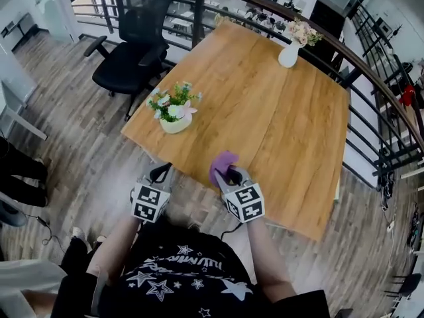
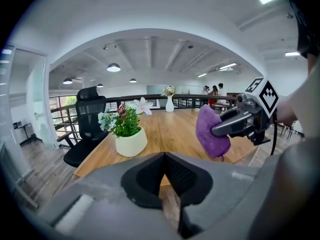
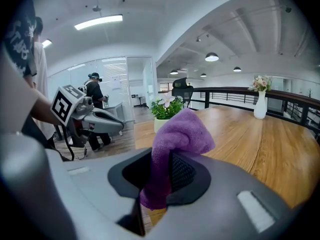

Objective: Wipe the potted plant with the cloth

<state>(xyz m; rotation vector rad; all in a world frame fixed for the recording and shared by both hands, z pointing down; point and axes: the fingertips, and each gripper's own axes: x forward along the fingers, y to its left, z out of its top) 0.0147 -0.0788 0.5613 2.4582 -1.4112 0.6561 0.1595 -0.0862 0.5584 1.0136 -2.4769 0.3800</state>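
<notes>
The potted plant (image 1: 173,111), green leaves and pale flowers in a cream pot, stands near the left edge of the wooden table (image 1: 278,131). My right gripper (image 1: 228,174) is at the table's near edge, shut on a purple cloth (image 1: 222,163) that bunches up above its jaws. In the right gripper view the cloth (image 3: 182,134) is pinched between the pads, with the plant (image 3: 165,111) beyond it. My left gripper (image 1: 162,172) hovers just off the table's near-left corner, shut and empty. In the left gripper view its jaws (image 2: 163,159) meet, and the plant (image 2: 127,134) is ahead to the left.
A white vase of flowers (image 1: 289,53) stands at the table's far side. A black office chair (image 1: 132,52) sits left of the table, with a railing (image 1: 371,71) behind. A person (image 3: 95,104) stands off in the background of the right gripper view.
</notes>
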